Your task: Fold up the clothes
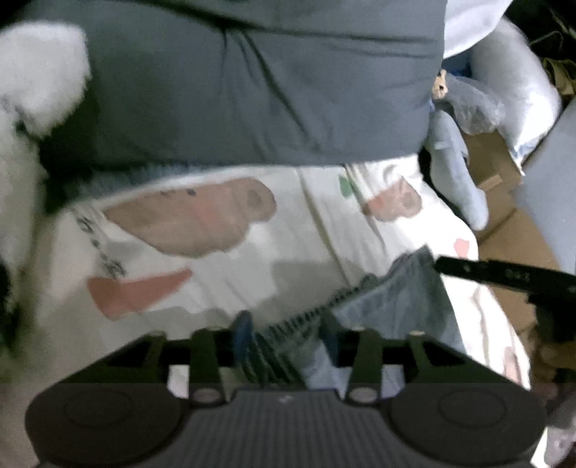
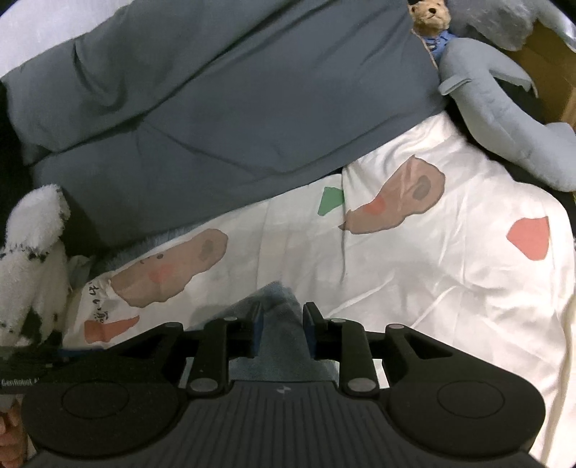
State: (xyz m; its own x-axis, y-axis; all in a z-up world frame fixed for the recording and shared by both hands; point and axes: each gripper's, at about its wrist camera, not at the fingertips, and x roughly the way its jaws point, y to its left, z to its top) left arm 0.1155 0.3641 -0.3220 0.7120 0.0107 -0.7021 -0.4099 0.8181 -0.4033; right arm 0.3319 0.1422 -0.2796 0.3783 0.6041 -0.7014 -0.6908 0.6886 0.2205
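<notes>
A light blue garment with a ribbed hem lies bunched on the white printed bed sheet. My left gripper stands with its jaws well apart, and the ribbed hem lies loosely between them. In the right wrist view the same blue garment rises in a fold between the fingers of my right gripper. Those jaws are narrowly parted and the pads do not visibly squeeze the cloth. A black finger of the right gripper reaches in from the right and touches the garment's edge.
A dark grey duvet covers the far half of the bed. A white fluffy plush sits at the left. A grey-blue plush and a small teddy bear lie at the far right. A cardboard box stands beyond the bed's right edge.
</notes>
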